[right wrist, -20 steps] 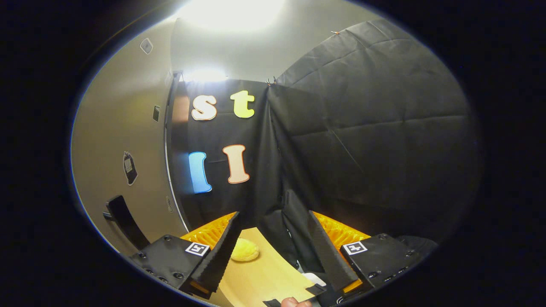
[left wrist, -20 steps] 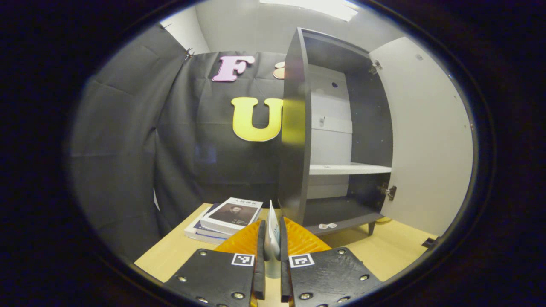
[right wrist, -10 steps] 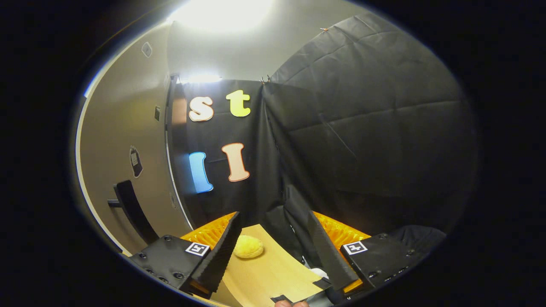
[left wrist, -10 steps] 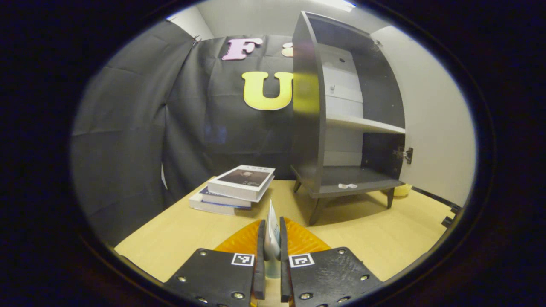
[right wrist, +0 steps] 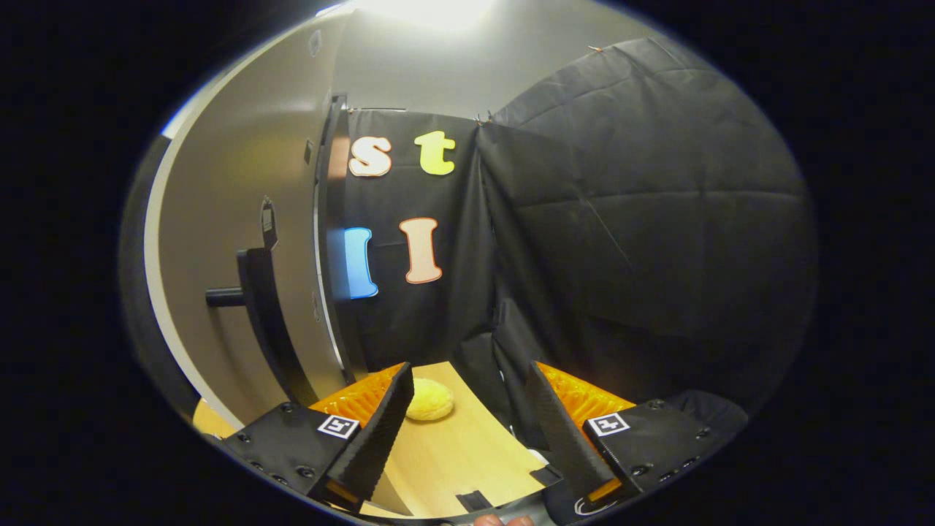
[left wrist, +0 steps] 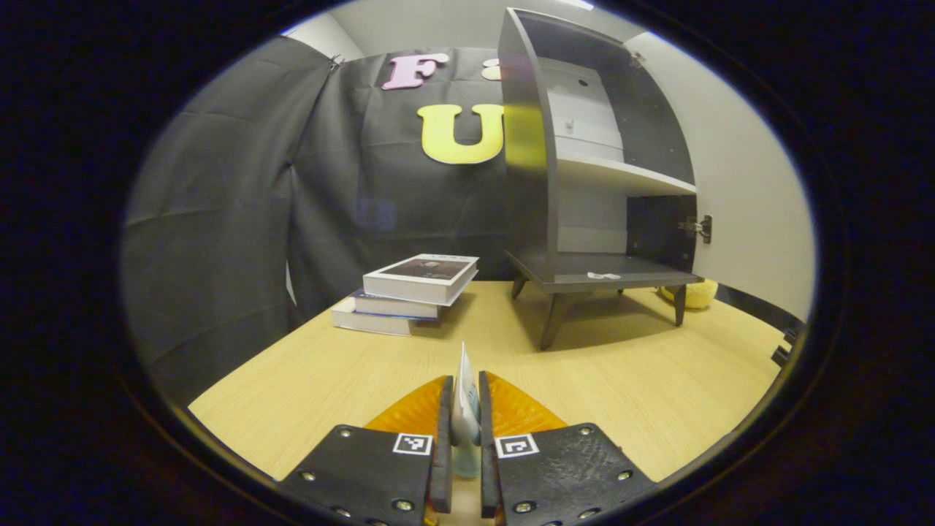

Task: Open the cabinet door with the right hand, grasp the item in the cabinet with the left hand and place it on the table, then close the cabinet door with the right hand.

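In the left gripper view the left gripper point(left wrist: 462, 409) is clamped on a thin white item point(left wrist: 464, 398) standing on edge between its fingers, held low over the wooden table point(left wrist: 350, 372); judged from here, the slim item could topple or slide on release, since it has little base to stand on; ahead and to the right the cabinet point(left wrist: 584, 168) stands with its door point(left wrist: 752, 197) swung wide, and ahead to the left lies a stack of books point(left wrist: 409, 292); in the right gripper view the right gripper point(right wrist: 467, 431) has its fingers apart on nothing; the door handle point(right wrist: 259, 321) is up to its left, so a careless reach could miss it or bump the door; a yellow lump point(right wrist: 429, 403) lies on the table just ahead
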Demonstrator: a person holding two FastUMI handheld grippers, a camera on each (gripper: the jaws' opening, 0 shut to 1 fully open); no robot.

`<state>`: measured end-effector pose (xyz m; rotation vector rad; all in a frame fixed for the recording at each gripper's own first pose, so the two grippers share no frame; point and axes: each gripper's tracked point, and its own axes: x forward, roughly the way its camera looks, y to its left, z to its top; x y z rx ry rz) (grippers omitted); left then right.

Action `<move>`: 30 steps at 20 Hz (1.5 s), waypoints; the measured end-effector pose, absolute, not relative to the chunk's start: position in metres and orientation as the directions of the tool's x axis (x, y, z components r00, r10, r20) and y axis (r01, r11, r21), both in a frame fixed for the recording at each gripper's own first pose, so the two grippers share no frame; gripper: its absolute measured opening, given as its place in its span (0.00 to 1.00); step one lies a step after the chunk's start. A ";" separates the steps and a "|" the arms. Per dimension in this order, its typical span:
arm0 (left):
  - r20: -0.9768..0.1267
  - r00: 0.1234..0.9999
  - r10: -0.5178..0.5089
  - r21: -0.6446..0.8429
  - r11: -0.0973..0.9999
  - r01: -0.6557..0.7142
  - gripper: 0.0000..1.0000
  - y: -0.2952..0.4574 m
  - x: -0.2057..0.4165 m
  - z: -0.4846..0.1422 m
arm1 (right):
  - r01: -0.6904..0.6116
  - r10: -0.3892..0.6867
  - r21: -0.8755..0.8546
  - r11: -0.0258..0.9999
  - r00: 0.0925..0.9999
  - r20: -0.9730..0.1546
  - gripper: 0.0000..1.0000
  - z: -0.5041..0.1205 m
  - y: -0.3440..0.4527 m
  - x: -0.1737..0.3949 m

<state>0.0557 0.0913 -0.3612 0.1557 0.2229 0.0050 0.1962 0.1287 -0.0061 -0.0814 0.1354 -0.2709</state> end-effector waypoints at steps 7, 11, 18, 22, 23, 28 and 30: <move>-0.259 0.966 -0.006 0.182 0.982 0.055 0.21 0.091 0.037 -0.375 | 0.262 -0.270 -0.077 0.962 0.955 -0.125 0.98 -0.006 0.134 0.187; -0.218 0.976 0.002 0.258 0.965 0.056 0.77 0.088 0.026 -0.342 | 0.243 -0.251 -0.080 0.967 0.962 -0.107 0.93 -0.010 0.132 0.182; -0.090 0.994 0.059 0.341 0.940 -0.025 0.94 0.051 -0.026 -0.208 | 0.149 -0.161 -0.099 0.984 0.979 -0.129 0.98 -0.034 0.121 0.199; -0.012 0.998 0.055 0.293 0.955 -0.049 0.94 0.006 -0.039 -0.131 | 0.077 -0.085 -0.082 0.994 0.991 -0.103 0.93 -0.020 0.124 0.211; 0.001 0.999 0.049 0.287 0.957 -0.047 0.94 -0.003 -0.040 -0.117 | 0.063 -0.071 -0.083 0.995 0.992 -0.100 0.98 -0.015 0.125 0.212; 0.038 0.995 -0.089 0.169 0.982 0.081 0.95 -0.076 -0.031 -0.053 | -0.066 0.059 -0.099 0.993 0.996 -0.071 0.98 0.020 0.153 0.215; 0.041 0.989 -0.140 0.129 0.983 0.134 0.95 -0.093 -0.025 -0.039 | -0.098 0.093 -0.119 0.988 0.995 -0.047 0.93 0.035 0.159 0.213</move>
